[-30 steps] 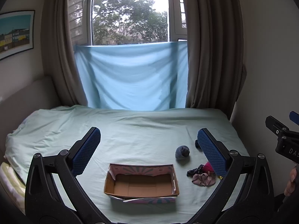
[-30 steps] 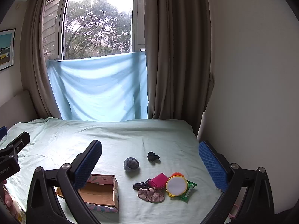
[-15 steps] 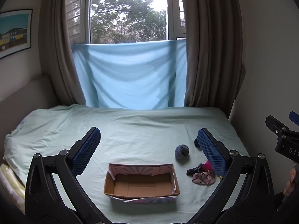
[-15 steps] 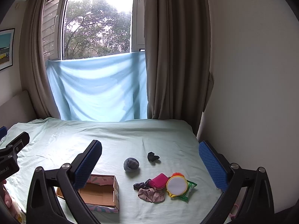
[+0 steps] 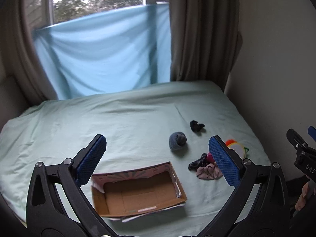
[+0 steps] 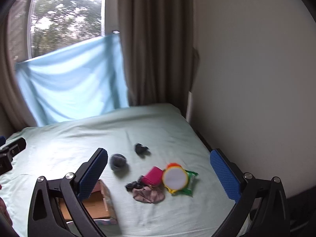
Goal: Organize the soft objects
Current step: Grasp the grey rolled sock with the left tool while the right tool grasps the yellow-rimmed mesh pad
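An open cardboard box (image 5: 138, 193) lies empty on the pale green bed (image 5: 128, 118); it also shows in the right wrist view (image 6: 98, 203). To its right lie a grey-blue sock ball (image 5: 177, 140) (image 6: 118, 161), a small black sock (image 5: 196, 126) (image 6: 140, 148), a pinkish cloth (image 5: 208, 172) (image 6: 148, 195) and a dark crumpled piece (image 5: 195, 163). My left gripper (image 5: 158, 160) is open and empty above the box. My right gripper (image 6: 158, 169) is open and empty above the pile.
A magenta pouch (image 6: 153, 177), a round white-faced mirror with a yellow rim (image 6: 174, 178) and a green packet (image 6: 189, 183) lie by the cloths. The wall (image 6: 246, 79) runs close along the bed's right edge. Curtains and a blue sheet (image 5: 102, 59) hang behind.
Both grippers have tilted down and moved closer to the bed; the box and pile look larger. Both stay open. Nothing on the bed has moved.
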A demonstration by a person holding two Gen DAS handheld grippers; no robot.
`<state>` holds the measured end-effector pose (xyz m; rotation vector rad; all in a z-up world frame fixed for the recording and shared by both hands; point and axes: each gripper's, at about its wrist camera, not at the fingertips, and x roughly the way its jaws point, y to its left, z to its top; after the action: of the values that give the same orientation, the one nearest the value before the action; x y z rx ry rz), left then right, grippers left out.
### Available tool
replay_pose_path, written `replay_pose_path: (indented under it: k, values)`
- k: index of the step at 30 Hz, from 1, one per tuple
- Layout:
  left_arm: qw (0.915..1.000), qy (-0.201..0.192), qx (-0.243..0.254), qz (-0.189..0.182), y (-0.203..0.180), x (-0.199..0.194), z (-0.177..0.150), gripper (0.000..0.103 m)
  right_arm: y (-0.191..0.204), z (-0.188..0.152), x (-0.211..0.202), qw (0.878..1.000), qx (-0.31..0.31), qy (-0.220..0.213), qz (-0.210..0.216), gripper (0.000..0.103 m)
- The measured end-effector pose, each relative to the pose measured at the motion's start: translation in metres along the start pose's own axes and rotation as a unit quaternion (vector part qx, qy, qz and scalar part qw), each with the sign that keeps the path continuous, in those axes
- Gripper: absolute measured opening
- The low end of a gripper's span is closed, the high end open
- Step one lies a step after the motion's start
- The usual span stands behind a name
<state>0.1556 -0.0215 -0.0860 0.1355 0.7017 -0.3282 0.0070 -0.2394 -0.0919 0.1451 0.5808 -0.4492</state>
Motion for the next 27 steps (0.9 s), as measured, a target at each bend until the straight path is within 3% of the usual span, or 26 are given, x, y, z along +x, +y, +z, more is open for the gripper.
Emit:
replay_pose_path:
  k: [10,19,27]
  values:
    - [0.9962,0.067,0.032,-0.046,-0.024,0.159,-0.01,0.103,-0.018,-0.051,0.107,0.994,0.05,0.052,-0.081,0.103]
    - [0.9872,0.132,0.07,-0.055,-0.057,0.288,-0.025,0.103,-0.036,-0.099,0.21,0.984,0.079,0.117,-0.106,0.103]
    - [0.9761,0.183,0.098,-0.063,-0.076,0.377,-0.036,0.103,-0.046,-0.136,0.29,0.974,0.121,0.152,-0.119,0.103]
